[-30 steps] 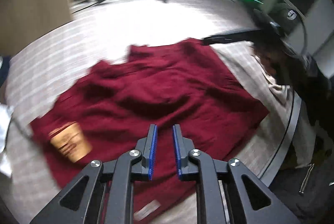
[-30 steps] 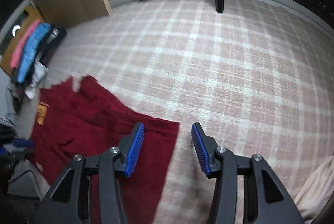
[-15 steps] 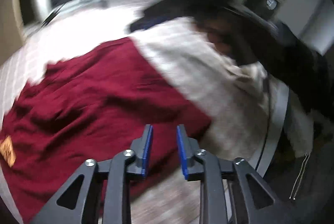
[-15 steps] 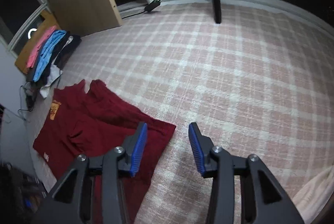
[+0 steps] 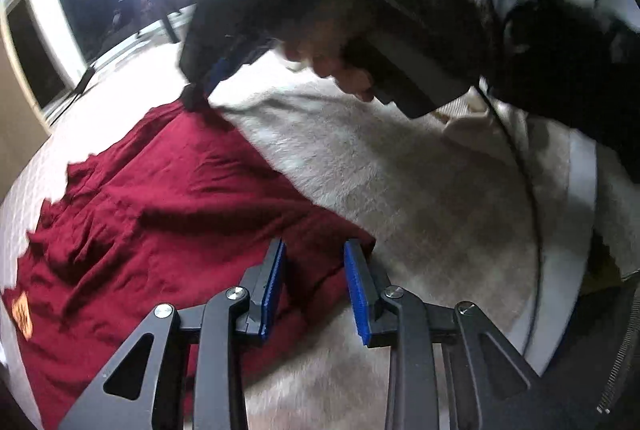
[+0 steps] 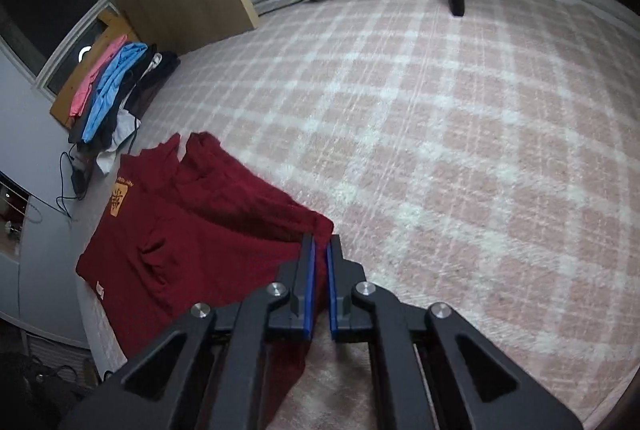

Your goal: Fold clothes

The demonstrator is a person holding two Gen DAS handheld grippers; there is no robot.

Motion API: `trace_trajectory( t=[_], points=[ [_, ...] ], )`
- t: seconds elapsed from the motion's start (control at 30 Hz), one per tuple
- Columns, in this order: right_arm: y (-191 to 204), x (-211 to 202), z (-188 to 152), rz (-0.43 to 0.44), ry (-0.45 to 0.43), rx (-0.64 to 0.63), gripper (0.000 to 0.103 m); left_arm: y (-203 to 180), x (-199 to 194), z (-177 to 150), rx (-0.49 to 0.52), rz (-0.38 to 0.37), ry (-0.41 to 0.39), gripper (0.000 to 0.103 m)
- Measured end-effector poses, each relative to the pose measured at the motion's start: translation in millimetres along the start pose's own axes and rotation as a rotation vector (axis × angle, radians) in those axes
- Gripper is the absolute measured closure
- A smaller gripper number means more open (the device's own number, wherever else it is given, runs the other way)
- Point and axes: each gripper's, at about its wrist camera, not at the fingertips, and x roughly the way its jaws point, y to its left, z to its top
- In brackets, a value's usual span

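Maroon cloth is spreading flat on the checked rug (image 6: 460, 149), and I'm gathering the bottom hem of this T-shirt (image 5: 168, 213) for the first fold. Starting on my left: my left claw (image 5: 316, 286) is hanging over the near hem corner, jaws opening, the fabric lying beneath and between them but not yet pinched. A second ago it was hovering over the middle of the shirt; now it's sitting at the corner. Over on my right, my right claw (image 6: 320, 282) is clenching on the far hem corner of the T-shirt (image 6: 192, 242), where a second ago its jaws were standing wide. Next, I reckon, my left is needing to drop and pinch its corner so both can be lifting together.
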Motion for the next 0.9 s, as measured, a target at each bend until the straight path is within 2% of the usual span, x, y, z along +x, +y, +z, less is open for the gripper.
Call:
trace_trajectory(
  t=[0.1, 0.23, 0.4, 0.43, 0.47, 0.57, 0.6, 0.67, 0.8, 0.9],
  points=[
    [-6, -10, 2, 0.018, -0.043, 0.039, 0.098, 5, -11, -1, -0.015, 0.03, -0.018, 0.073],
    [-8, -13, 5, 0.008, -0.063, 0.053, 0.098, -9, -6, 9, 0.078, 0.069, -0.038, 0.064],
    [-9, -3, 5, -0.002, -0.029, 0.046, 0.098, -37, 28, 23, 0.219, 0.083, -0.009, 0.062],
    [-9, 0, 5, -0.003, -0.022, 0.045, 0.098, -39, 34, 23, 0.229, 0.091, 0.003, 0.062],
    [-10, 2, 5, -0.003, -0.016, 0.046, 0.098, -40, 40, 23, 0.233, 0.099, 0.016, 0.073],
    [-14, 1, 4, 0.007, -0.019, 0.074, 0.098, -25, 38, 26, 0.153, 0.044, 0.008, 0.095],
    [-15, 0, 4, 0.011, -0.024, 0.088, 0.098, -17, 32, 27, 0.115, 0.025, -0.007, 0.097],
    [-14, -4, 5, 0.022, -0.035, 0.119, 0.098, -2, 21, 30, 0.038, -0.013, -0.037, 0.099],
    [11, -17, 17, 0.052, -0.082, 0.133, 0.098, 48, -31, 21, -0.17, -0.066, -0.158, 0.099],
    [50, -25, 33, 0.101, -0.124, 0.112, 0.098, 93, -80, -7, -0.34, -0.079, -0.247, 0.099]
  ],
)
